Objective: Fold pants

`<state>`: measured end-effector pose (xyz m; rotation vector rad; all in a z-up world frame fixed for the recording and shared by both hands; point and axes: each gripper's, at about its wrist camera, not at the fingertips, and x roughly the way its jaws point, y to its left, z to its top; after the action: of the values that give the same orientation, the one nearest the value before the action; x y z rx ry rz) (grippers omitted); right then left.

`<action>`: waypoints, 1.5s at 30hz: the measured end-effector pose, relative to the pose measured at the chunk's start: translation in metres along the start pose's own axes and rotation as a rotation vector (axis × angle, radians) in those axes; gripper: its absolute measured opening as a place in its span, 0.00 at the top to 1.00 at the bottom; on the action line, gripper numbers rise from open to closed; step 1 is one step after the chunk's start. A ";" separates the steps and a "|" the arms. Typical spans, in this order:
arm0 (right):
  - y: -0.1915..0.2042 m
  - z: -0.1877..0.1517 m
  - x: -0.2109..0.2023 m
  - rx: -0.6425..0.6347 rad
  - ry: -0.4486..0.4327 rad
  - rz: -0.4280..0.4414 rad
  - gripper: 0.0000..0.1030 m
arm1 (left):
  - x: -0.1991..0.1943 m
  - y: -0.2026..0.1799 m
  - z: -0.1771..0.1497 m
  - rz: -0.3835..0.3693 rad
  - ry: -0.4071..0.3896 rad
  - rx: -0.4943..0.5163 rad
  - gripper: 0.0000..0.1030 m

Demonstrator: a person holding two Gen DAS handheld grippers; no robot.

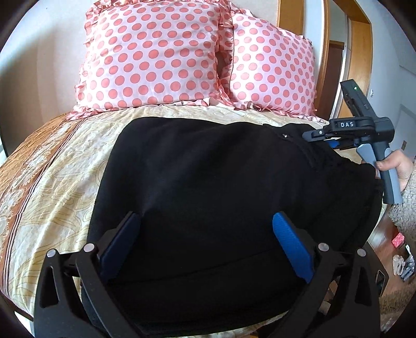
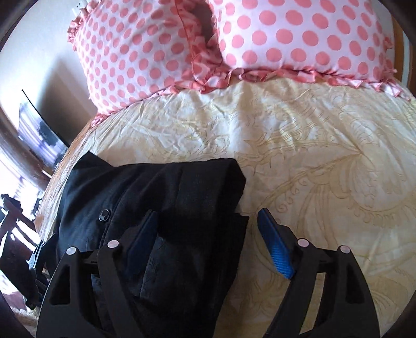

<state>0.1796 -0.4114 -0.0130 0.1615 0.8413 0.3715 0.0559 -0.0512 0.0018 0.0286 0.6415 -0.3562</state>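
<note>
Lying folded on the cream patterned bedspread (image 2: 325,145), below the polka-dot pillows (image 1: 156,57), the black pants (image 1: 208,169) look soft, thick and limp; judged best taken at a layered edge. Left gripper (image 1: 205,241) and right gripper (image 2: 208,234) both gape, clamping nothing.

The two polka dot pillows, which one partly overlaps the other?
The larger-looking pillow on the left in the left wrist view; its ruffled right edge lies in front of the other pillow, which sits nearer the wooden headboard.
</note>
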 end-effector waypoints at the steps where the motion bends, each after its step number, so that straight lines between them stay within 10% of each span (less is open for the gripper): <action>1: 0.000 0.000 0.001 -0.004 -0.001 0.010 0.26 | 0.000 0.000 0.000 -0.001 0.000 0.001 0.02; 14: 0.008 -0.006 -0.002 -0.094 -0.044 0.037 0.50 | 0.001 -0.001 0.000 0.003 -0.001 -0.001 0.02; 20: 0.027 -0.011 -0.017 -0.187 -0.130 -0.009 0.82 | 0.002 -0.002 0.001 0.000 -0.002 -0.004 0.02; 33: 0.020 -0.008 -0.004 -0.173 -0.078 -0.028 0.67 | -0.018 0.037 0.062 -0.032 -0.001 -0.083 0.02; 45: 0.024 -0.008 -0.006 -0.189 -0.085 -0.024 0.73 | 0.092 0.116 0.110 -0.103 0.372 -0.259 0.22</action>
<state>0.1642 -0.3919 -0.0075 -0.0087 0.7193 0.4170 0.2268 0.0139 0.0260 -0.1897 1.0562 -0.3677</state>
